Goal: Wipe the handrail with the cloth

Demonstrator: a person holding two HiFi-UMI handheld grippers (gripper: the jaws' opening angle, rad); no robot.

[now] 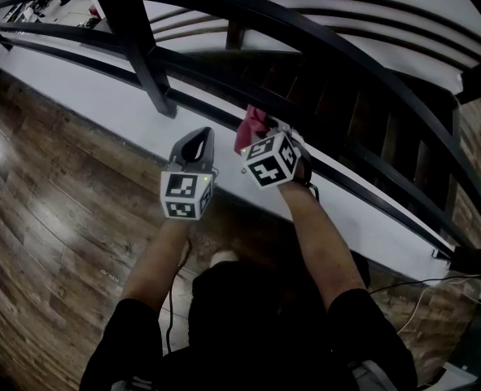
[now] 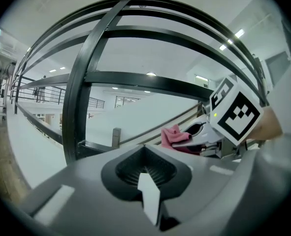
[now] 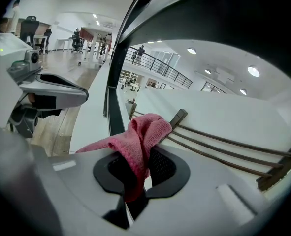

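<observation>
Centrally, the pink cloth [image 3: 141, 140] was pinched at its folded middle between the jaws of the right tongs [image 3: 134, 180], with one loose end bunched above the jaws and another trailing off to the left. In the head view the cloth lay up among the dark bars of the railing, below the broad black handrail [image 1: 338, 49] that curved across the top of the frame. Whether the fabric actually touched the handrail could not be told from any view. The left tongs [image 2: 146, 188] were held just beside the right ones, jaws closed together on nothing, pointing at the railing without touching it. An upright post [image 1: 138, 51] stood to the left, above a white ledge [image 1: 69, 92] and the wooden floor [image 1: 45, 226] on which the person stood.

By these signs, picking up the cloth and bringing it to the railing were done. The wiping itself seemed barely begun, if begun at all: no stretch of the rail looked any different from another, so almost the whole length probably remained.
</observation>
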